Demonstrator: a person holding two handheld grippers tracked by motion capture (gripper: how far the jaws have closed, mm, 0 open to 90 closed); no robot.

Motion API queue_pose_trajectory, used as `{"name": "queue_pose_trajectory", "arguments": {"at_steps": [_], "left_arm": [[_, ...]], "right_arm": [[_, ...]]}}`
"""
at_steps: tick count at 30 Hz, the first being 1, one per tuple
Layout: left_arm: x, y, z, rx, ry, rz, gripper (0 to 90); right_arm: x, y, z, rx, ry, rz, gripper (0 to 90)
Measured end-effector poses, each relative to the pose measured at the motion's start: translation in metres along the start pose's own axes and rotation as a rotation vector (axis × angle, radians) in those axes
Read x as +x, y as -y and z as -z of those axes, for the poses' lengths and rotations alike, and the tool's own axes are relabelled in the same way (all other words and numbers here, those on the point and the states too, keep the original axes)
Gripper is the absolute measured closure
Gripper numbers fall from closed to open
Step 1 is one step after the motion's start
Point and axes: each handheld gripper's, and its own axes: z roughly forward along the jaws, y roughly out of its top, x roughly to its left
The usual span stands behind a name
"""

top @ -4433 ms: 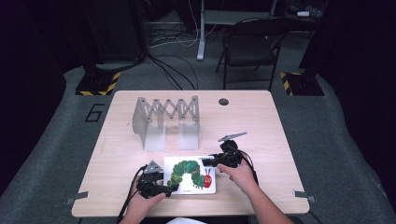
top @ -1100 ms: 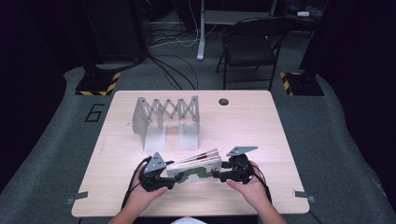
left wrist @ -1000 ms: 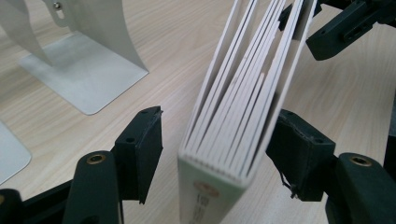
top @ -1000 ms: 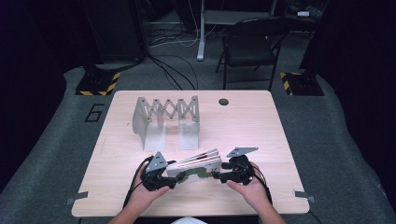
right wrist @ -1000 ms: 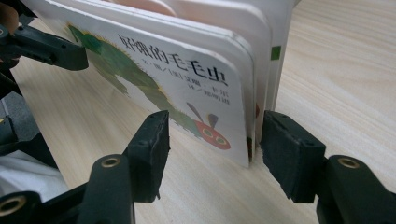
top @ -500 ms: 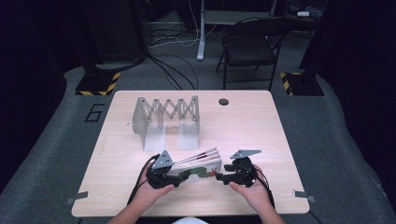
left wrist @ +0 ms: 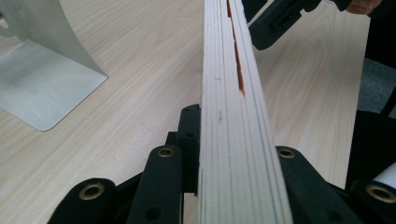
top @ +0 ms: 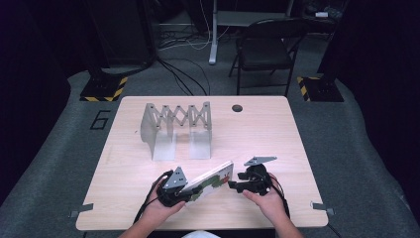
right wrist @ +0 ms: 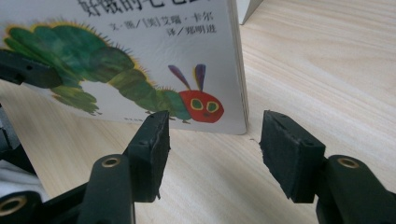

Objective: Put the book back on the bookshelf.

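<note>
Since the earliest frame, when it lay flat, the book [top: 210, 180] has been raised onto its long edge on the tabletop [top: 257, 129], and it is now seen tilted, near the front edge. The left gripper [top: 179, 191] is closed on the book's end, the page block being pinched between its jaws in the left gripper view. The right gripper [top: 236, 186] is held wide open just off the other end, with nothing gripped; the cover's bottom corner lies just beyond the gap between its jaws. The book is judged to be bound for the metal book rack [top: 176, 130] behind it. A firm second hold on the free end should be taken before lifting, and the book kept upright so that no pages fan open.
</note>
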Motion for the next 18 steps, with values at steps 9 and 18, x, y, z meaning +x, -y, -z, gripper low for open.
{"name": "queue_pose_trajectory", "arguments": {"at_steps": [9, 18], "left_arm": [[0.011, 0.006, 0.026, -0.06, -0.148, 0.08, 75.6], [0.021, 0.021, 0.042, -0.047, -0.225, 0.145, 75.5]], "right_arm": [[0.002, -0.01, -0.011, 0.018, -0.035, 0.019, 42.5], [0.005, -0.022, -0.025, 0.027, -0.068, 0.059, 42.6]]}}
